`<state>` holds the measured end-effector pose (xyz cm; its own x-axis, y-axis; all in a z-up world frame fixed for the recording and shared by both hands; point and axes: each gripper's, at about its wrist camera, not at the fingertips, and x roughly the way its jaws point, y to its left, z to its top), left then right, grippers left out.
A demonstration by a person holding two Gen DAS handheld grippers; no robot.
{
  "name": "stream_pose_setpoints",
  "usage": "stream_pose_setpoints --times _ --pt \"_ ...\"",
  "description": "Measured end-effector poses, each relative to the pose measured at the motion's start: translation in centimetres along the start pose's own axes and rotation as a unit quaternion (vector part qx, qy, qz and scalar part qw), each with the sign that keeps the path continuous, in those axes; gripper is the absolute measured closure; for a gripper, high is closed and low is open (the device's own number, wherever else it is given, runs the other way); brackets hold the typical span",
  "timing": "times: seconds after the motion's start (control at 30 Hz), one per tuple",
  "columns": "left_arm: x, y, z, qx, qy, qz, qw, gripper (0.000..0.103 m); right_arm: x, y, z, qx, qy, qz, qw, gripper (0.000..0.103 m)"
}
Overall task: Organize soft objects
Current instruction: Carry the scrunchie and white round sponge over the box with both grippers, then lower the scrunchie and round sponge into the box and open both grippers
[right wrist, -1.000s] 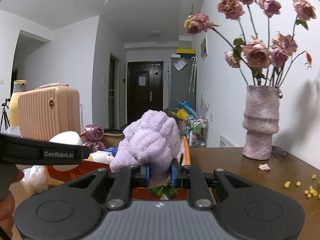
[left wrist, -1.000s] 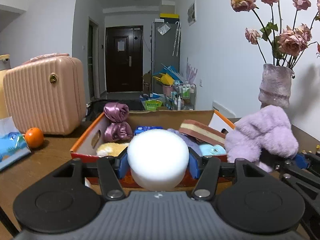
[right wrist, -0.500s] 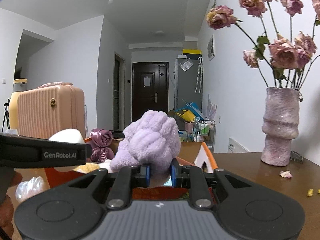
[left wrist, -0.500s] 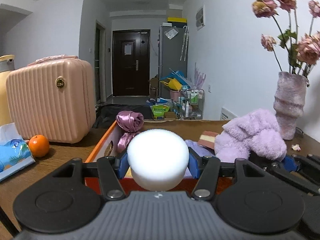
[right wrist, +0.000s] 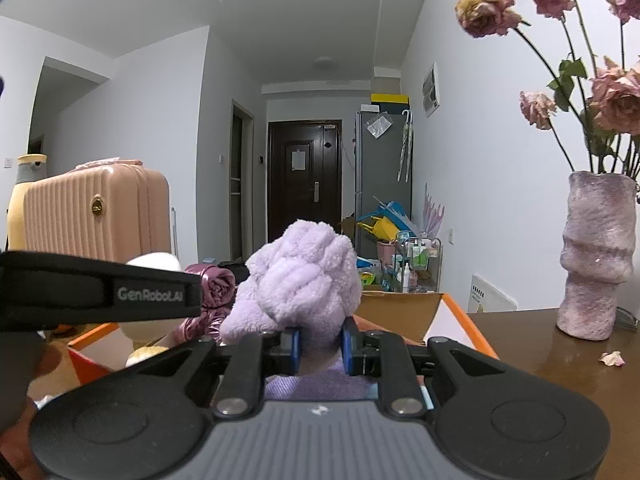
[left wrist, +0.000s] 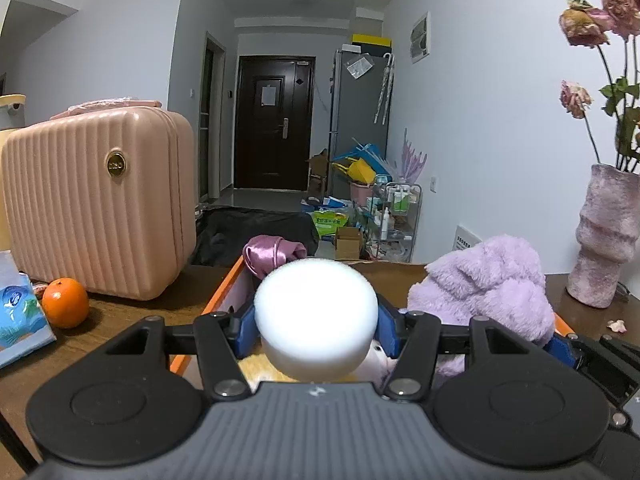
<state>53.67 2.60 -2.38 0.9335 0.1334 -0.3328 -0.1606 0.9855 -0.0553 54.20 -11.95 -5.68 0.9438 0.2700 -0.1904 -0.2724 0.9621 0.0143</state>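
Two soft things are mid-carry: the left gripper [left wrist: 316, 330] clamps a white sponge [left wrist: 316, 316], the right gripper [right wrist: 319, 344] a lilac plush [right wrist: 300, 276], both over the box [right wrist: 460, 316] (already part-filled); releasing remains.

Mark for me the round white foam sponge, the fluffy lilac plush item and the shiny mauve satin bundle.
round white foam sponge [left wrist: 316, 312]: left wrist view, middle of its front face.
fluffy lilac plush item [right wrist: 300, 272]: right wrist view, centre of the fuzzy top.
shiny mauve satin bundle [left wrist: 268, 254]: left wrist view, on its folded upper part.
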Motion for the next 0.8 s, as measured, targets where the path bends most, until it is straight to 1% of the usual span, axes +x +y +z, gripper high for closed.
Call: stream_pose_setpoints --times 0.47,0.63,0.7,0.77,0.8 --pt "3.6 0.2 1.1 -0.002 -0.002 0.015 0.9999 0.044 4.2 0.5 0.6 0.012 0.018 -0.013 1.0 0.084" --pt "4.6 0.2 1.0 -0.006 0.006 0.021 0.9997 0.044 5.2 0.8 0.8 0.011 0.023 -0.018 1.0 0.083" --pt "4.9 0.2 1.0 -0.007 0.008 0.025 0.9996 0.044 5.5 0.8 0.8 0.006 0.029 -0.023 0.999 0.079" --pt "5.1 0.3 1.0 -0.004 0.01 0.031 0.9995 0.043 5.7 0.7 0.7 0.006 0.038 -0.025 0.999 0.068" --pt "5.2 0.3 1.0 -0.004 0.01 0.035 0.9993 0.038 5.8 0.7 0.8 0.006 0.041 -0.027 0.999 0.066"
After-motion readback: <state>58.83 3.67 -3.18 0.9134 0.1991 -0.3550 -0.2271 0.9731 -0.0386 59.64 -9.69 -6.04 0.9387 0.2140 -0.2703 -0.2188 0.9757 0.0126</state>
